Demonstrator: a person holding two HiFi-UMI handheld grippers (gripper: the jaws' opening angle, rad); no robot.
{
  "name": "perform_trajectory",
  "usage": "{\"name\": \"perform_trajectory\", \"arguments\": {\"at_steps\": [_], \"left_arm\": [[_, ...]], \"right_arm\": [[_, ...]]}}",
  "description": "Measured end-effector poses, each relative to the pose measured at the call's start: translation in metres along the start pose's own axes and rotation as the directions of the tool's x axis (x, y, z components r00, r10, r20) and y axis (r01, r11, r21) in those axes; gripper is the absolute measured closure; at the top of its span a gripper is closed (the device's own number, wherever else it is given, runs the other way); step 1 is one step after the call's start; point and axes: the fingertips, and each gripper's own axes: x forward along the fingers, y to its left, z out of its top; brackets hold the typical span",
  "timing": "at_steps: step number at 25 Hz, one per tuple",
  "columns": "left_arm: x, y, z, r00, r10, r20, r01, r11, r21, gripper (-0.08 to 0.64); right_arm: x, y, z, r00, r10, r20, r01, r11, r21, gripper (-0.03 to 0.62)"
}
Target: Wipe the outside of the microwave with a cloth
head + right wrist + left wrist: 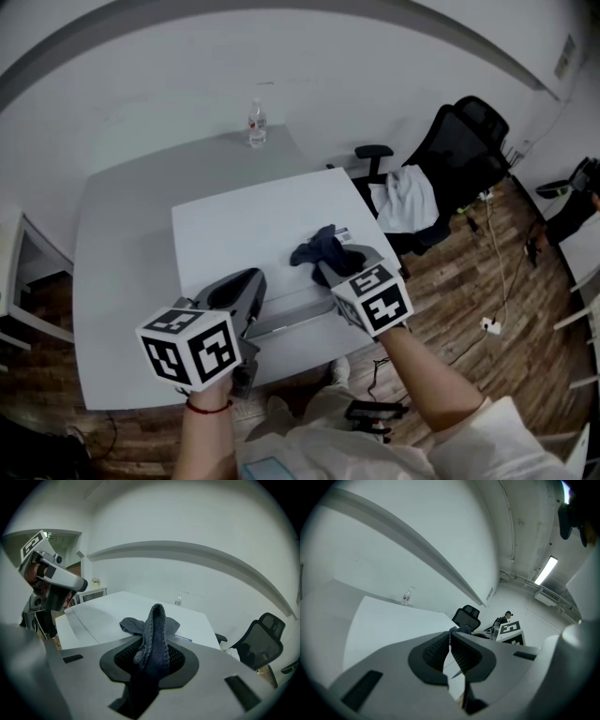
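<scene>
Cloth (152, 634), dark grey knit, is clamped between the jaws of my right gripper (152, 660). One fold stands up out of the pads and the rest spills forward past the tips. In the head view the same cloth (322, 247) bunches just ahead of my right gripper (330, 270) and touches the white top of the microwave (248, 230), toward its right front corner. That gripper sits low over that corner.

My left gripper (451, 641) has its jaws together at the tips with nothing between them. It hovers over the microwave's front edge, to the left of the right gripper and clear of the cloth. In the head view my left gripper (242, 292) is near the right one but not touching it. My left wrist wears a red band (208, 407).

The microwave top (117, 609) runs flat ahead of both grippers. Beneath it is a grey table (122, 272), which shows to the left of the left gripper and beyond the microwave's far edge.

Far ahead of the grippers, near the table's back edge, a clear water bottle (256, 125) stands upright against the white wall. To the right of the right gripper, off the table, is a black office chair (459, 155) with a white garment (408, 199) draped over its seat. The chair stands on a wood-plank floor (478, 281). Further right, at the frame edge, part of another person (574, 208) shows.
</scene>
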Motion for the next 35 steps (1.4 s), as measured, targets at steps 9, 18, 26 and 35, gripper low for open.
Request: {"name": "perform_trajectory", "arguments": {"at_steps": [9, 18, 26, 35], "left_arm": [[-0.023, 0.012, 0.003, 0.999, 0.029, 0.024, -0.028, 1.000, -0.011, 0.546], [-0.038, 0.025, 0.003, 0.997, 0.062, 0.040, -0.061, 0.998, -0.019, 0.546], [-0.051, 0.037, 0.009, 0.994, 0.091, 0.064, -0.089, 0.996, -0.026, 0.546], [-0.064, 0.052, 0.008, 0.989, 0.136, 0.064, -0.135, 0.990, -0.030, 0.546]], "right_arm": [[0.013, 0.052, 0.019, 0.997, 0.082, -0.002, -0.082, 0.996, -0.045, 0.486], [0.026, 0.098, 0.035, 0.987, 0.158, -0.005, -0.158, 0.984, -0.079, 0.486], [0.036, 0.136, 0.050, 0.974, 0.224, -0.017, -0.225, 0.969, -0.102, 0.486], [0.051, 0.163, 0.063, 0.962, 0.269, -0.045, -0.273, 0.955, -0.118, 0.486]]}}
